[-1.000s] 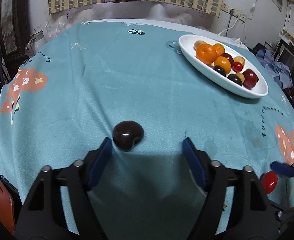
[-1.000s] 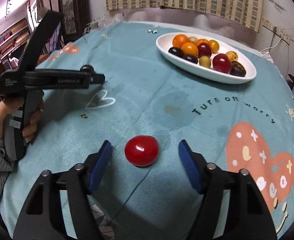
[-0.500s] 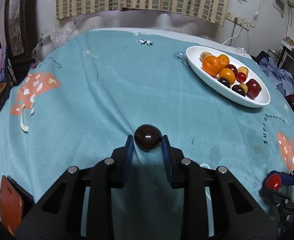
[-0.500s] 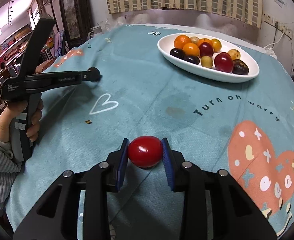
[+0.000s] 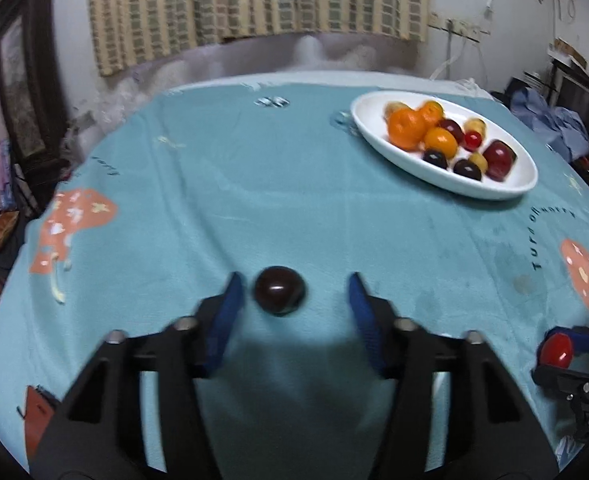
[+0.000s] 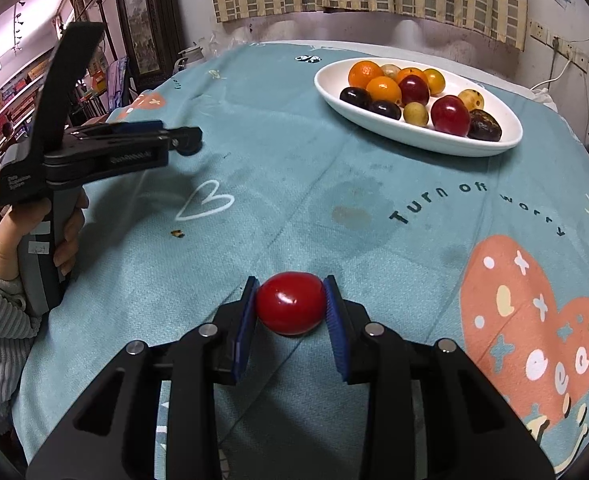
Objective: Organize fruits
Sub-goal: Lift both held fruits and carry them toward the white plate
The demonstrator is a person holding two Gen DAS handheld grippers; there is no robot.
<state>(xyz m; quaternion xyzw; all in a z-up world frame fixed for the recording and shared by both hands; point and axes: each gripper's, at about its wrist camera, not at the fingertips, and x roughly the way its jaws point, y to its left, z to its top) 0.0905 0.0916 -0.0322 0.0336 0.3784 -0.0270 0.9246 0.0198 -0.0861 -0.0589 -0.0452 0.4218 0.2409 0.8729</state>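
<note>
Teal cloth (image 6: 294, 160): it covers the whole table I work over, printed with hearts and dark lettering.
Left gripper (image 5: 294, 296): I have its blue pads spread wide — the dark plum (image 5: 279, 290) sits on the cloth between them, closer to the left pad, and I can't tell whether it touches it.
Right gripper (image 6: 290, 304): I have it clamped on the red tomato (image 6: 290, 303), both blue pads pressed to its sides, low over the cloth.
White dish (image 6: 414, 136): it stands far across the table from both tools, holding oranges, dark plums, red fruit and a few small yellow ones.
Side look: from the right camera my left tool shows side-on at the left edge, a hand (image 6: 68, 236) in a grey ribbed sleeve on its grip — the plum is mostly hidden behind its tip there.
</note>
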